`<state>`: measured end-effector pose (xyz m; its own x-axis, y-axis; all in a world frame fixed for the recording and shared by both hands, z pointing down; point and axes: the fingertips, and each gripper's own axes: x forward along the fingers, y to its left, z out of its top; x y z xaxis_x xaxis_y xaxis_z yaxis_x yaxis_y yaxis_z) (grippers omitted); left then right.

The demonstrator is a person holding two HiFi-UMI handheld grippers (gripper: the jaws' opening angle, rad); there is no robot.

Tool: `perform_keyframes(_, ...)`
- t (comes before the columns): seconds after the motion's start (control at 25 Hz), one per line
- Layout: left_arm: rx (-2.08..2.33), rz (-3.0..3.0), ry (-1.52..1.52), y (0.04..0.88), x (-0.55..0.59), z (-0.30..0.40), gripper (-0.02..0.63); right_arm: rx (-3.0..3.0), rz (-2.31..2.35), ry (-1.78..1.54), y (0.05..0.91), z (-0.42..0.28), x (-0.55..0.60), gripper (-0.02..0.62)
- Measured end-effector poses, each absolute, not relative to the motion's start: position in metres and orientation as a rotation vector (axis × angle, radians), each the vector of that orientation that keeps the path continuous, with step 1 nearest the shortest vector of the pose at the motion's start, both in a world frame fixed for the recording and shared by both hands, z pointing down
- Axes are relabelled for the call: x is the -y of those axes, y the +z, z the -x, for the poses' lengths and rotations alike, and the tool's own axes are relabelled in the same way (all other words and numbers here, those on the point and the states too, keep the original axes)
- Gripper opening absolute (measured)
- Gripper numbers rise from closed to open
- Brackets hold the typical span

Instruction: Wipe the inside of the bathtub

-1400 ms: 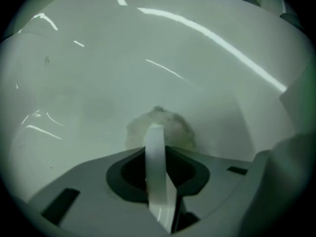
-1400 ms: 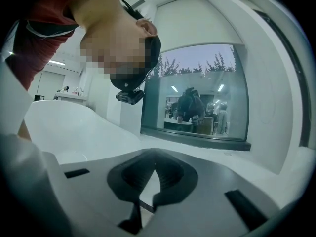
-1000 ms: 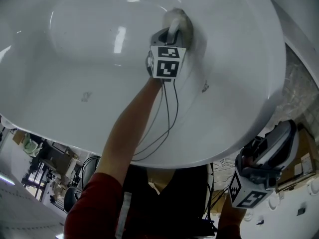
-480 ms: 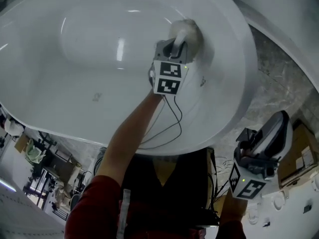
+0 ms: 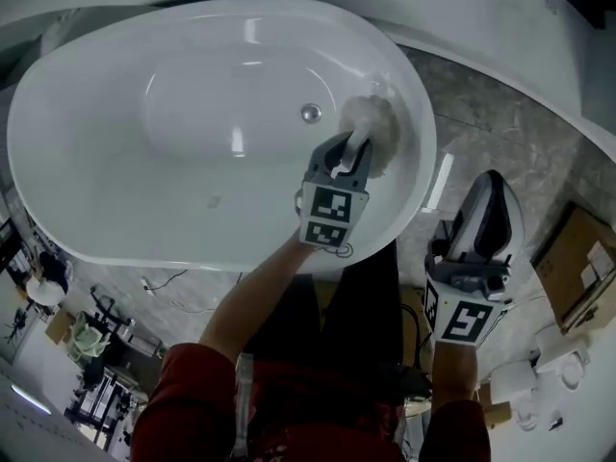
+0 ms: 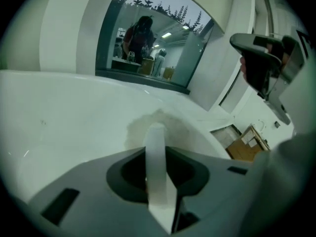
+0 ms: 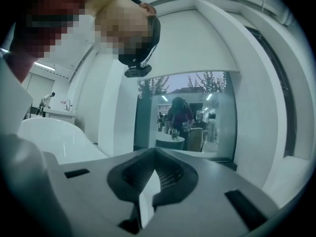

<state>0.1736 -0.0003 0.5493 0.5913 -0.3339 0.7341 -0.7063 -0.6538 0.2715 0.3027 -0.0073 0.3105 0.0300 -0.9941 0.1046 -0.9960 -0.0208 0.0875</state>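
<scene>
1. Left gripper (image 5: pixel 348 154): jaws pinched tight on a white cloth (image 5: pixel 373 123). The left gripper view shows the fluffy wad just past the tips, pressed against the tub wall.
2. Right gripper (image 5: pixel 491 195): jaws pressed together with nothing between them. It hangs outside the rim, over the floor (image 5: pixel 500 133), well apart from the drain (image 5: pixel 310 114).
3. The cloth sits just right of the drain in the head view, on the sloped end wall of the bathtub (image 5: pixel 144 256), below the rim.
4. Key relation: the tub's long axis runs left-right in the head view. The drain and cloth are both at the right end, so nearly all of the basin lies left of the drain, away from the cloth.
5. Judgement: the next stroke should drag the cloth from the end wall past the drain and along that long axis to the left.
6. The left arm is the nearer one and already reaches over the near rim. The right gripper plays no part in this.
7. Risk: the far-left end is a long reach from the drain, and the cloth may lift off the wall there.
</scene>
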Motion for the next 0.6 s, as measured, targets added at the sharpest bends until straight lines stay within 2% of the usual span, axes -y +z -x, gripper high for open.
perform_keyframes(0.28,0.738,-2.252,0.891,0.502,-0.042,-0.185,0.098,2.077,-2.194,-0.03,0.272,-0.283,-0.012,0.011)
perform_keyframes(0.6,0.695,-2.236,0.913,0.52,-0.064,-0.204,0.098,2.061,-2.198,-0.035,0.275,-0.287,-0.032,0.011)
